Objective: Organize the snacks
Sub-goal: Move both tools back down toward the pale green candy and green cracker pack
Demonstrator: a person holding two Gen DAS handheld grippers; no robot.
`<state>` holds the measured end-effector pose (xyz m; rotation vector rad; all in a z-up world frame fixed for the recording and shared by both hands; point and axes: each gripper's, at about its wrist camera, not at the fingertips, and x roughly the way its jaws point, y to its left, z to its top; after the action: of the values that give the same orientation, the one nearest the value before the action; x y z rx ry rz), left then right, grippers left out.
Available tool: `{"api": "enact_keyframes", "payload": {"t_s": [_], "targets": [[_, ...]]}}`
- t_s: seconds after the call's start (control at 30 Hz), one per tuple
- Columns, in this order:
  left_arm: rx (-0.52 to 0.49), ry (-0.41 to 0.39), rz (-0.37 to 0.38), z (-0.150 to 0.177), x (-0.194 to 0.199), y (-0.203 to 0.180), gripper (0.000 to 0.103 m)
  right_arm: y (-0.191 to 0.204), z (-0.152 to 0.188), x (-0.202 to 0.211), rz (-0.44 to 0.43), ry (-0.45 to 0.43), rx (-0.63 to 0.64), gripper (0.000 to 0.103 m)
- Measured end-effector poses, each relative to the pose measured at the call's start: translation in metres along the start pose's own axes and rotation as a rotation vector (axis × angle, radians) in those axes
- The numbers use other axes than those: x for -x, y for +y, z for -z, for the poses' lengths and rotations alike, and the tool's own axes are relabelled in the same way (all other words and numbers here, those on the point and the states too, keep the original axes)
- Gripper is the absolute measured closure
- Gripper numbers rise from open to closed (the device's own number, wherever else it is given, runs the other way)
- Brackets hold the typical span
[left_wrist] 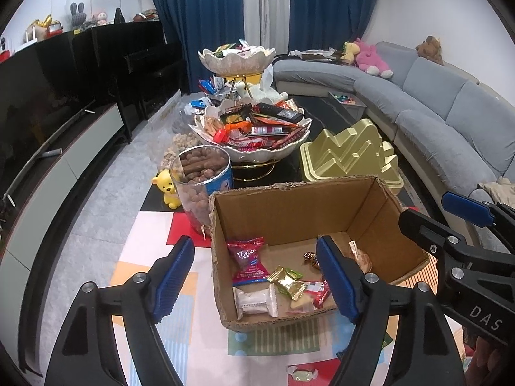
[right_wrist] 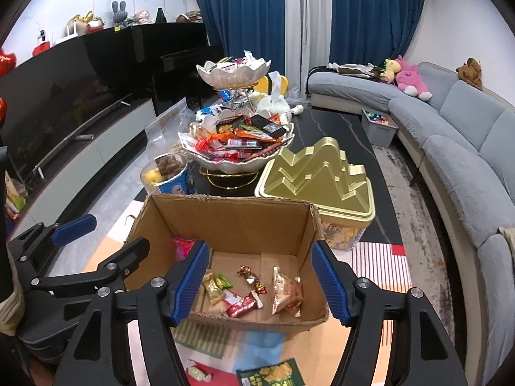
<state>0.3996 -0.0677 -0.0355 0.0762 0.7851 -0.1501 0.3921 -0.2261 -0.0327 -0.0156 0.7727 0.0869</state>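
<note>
- Left gripper (left_wrist: 254, 284) spread, pinching nothing, above the cardboard box (left_wrist: 289, 202).
- Right gripper (right_wrist: 259, 281) likewise spread and empty.
- Wrapped snacks (right_wrist: 286, 292) lie inside the box.

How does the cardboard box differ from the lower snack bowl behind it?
The cardboard box is brown, straight-walled and rectangular; the lower snack bowl is white, scalloped and round. The box sits flat on the patterned mat, while the bowl stands raised on a gold wire stand. The box holds only a few wrapped snacks on its floor; the bowl is heaped above its rim. Both are open-topped and hold wrapped snacks.
</note>
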Motion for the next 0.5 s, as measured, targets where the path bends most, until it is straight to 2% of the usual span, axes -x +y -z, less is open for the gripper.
{"api": "enact_keyframes", "payload": {"t_s": [0.3,0.5], "targets": [[-0.002,-0.030,-0.013,0.000,0.024,-0.002,0.018,-0.001,0.001,0.025,0.014,-0.025,0.001,0.031],[-0.006,-0.049,-0.021,0.004,0.040,-0.002,0.016,-0.002,0.006,0.039,0.029,-0.036,-0.002,0.025]]}}
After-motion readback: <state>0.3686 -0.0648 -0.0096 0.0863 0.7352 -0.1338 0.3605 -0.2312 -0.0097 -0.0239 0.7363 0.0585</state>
